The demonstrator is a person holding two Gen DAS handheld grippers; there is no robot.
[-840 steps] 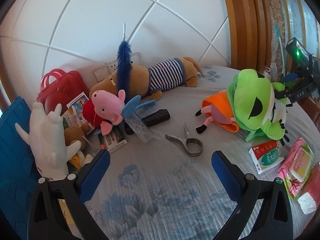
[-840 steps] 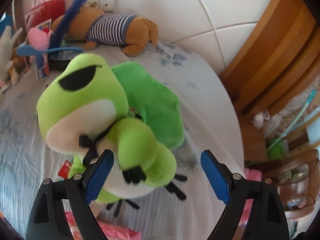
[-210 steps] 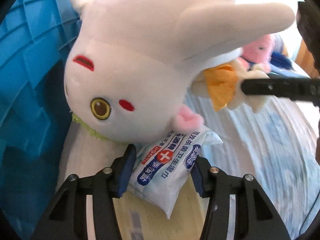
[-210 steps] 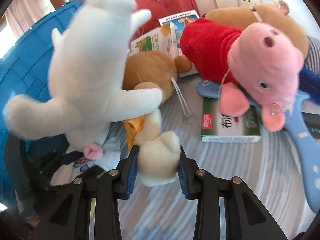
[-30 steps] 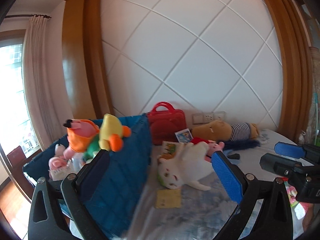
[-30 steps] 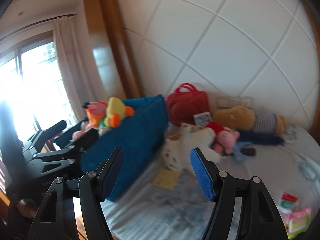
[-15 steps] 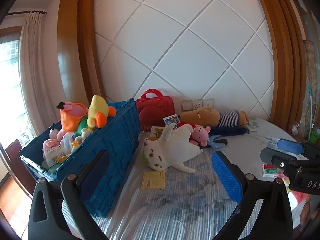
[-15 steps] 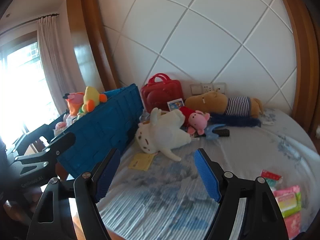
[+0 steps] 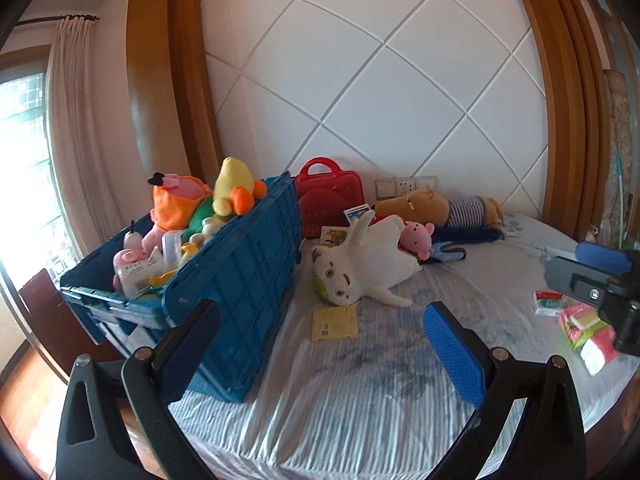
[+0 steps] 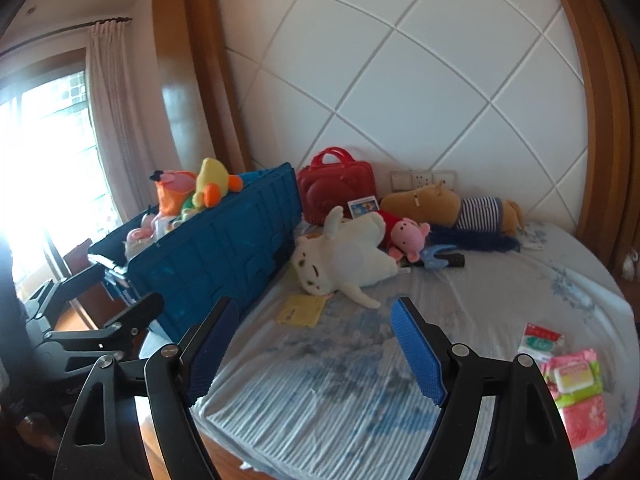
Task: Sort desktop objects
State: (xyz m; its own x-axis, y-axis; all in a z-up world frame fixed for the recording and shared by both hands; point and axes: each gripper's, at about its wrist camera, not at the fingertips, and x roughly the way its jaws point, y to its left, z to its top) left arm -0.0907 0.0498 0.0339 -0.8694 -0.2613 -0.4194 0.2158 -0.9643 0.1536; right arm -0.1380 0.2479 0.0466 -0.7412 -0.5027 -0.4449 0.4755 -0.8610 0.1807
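A blue crate (image 9: 240, 280) (image 10: 224, 248) stands at the table's left side, filled with several plush toys, with an orange toy (image 9: 176, 204) and a yellow duck (image 9: 234, 192) on top. A white plush (image 9: 368, 264) (image 10: 344, 260) lies on the cloth beside the crate, with a pink pig plush (image 9: 416, 236) (image 10: 406, 238) next to it. My left gripper (image 9: 324, 348) is open and empty, held back from the table. My right gripper (image 10: 316, 348) is open and empty, also held back.
A red bag (image 9: 332, 200), a brown striped plush (image 9: 440, 204), a blue feather (image 9: 468, 234) and a yellow card (image 9: 334, 322) lie on the round table. Tissue and wipe packs (image 10: 568, 376) lie at the right edge. Wall behind, window at left.
Both grippers have pulled back and steadied. The whole table and crate have come lower and closer to the middle of both views. Nothing on the table has moved.
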